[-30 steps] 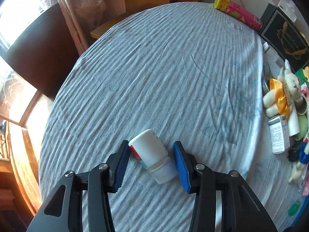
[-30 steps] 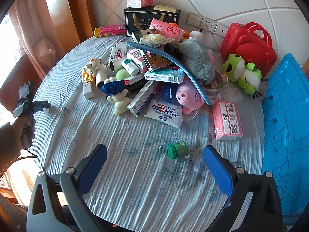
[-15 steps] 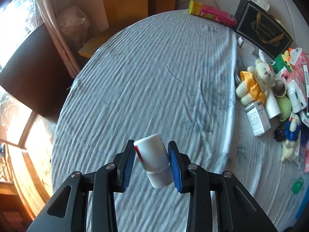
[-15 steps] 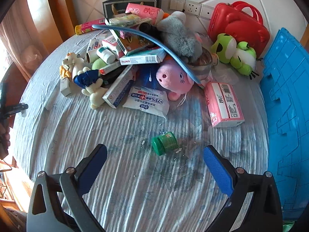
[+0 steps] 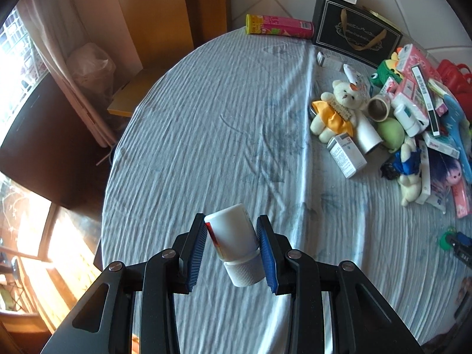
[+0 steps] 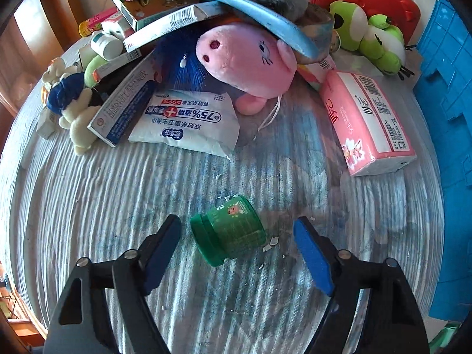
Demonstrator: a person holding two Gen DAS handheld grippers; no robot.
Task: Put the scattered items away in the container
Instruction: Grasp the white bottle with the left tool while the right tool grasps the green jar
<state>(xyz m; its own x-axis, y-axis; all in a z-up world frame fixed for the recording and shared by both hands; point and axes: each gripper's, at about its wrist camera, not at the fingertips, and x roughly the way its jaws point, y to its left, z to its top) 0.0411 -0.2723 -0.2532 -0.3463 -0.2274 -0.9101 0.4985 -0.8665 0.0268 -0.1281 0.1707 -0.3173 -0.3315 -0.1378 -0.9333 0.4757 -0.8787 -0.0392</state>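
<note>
Left view looks high across the tablecloth [image 5: 206, 135]; right view sits low, both sharing the pile.

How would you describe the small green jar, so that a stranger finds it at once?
Look before the toy pile, on the bare striped cloth. The green jar lies on its side between the open fingers of the right gripper. It alone lies apart from the pile.

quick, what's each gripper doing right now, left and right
Left gripper: shut on the white bottle.
Right gripper: open, fingers either side of the green jar lying on the table, not touching it.
</note>
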